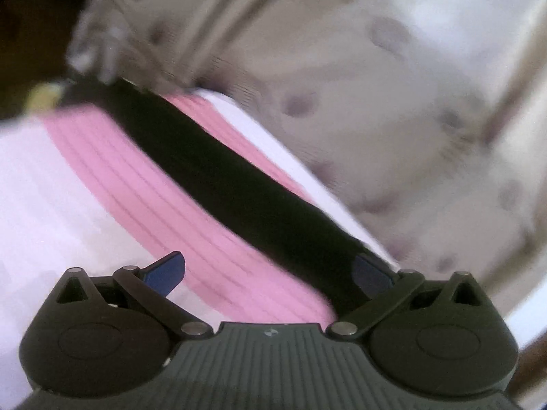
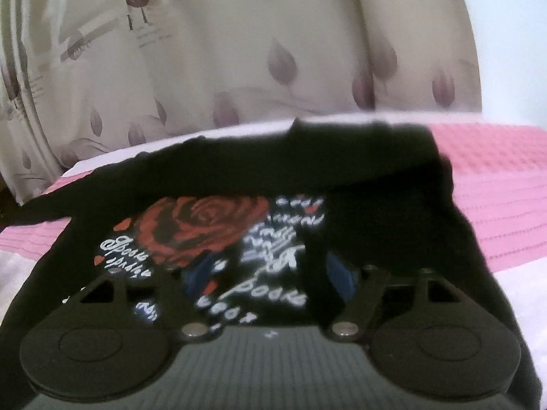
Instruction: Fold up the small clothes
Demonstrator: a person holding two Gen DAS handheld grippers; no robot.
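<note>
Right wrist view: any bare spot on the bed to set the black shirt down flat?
Bare pink blanket right of the black shirt, up to the floral curtain; a white strip lies nearer. Centre is crowded: the shirt drapes over the right gripper.

A home bedroom, by the look of the bedding and curtain.

A pink waffle-textured blanket [image 2: 495, 184] is lying spread over a white sheet [image 1: 37, 188], making a soft bed-like surface. Just behind the blanket, a cream curtain [image 2: 212, 51] printed with mauve tulip buds and small lettering is hanging in vertical folds, filling the background. Resting on the blanket is a black T-shirt [image 2: 376, 157] with a red rose and white script print, an ordinary household garment. To the blanket's far right, a plain white wall [image 2: 506, 34] is showing.
</note>
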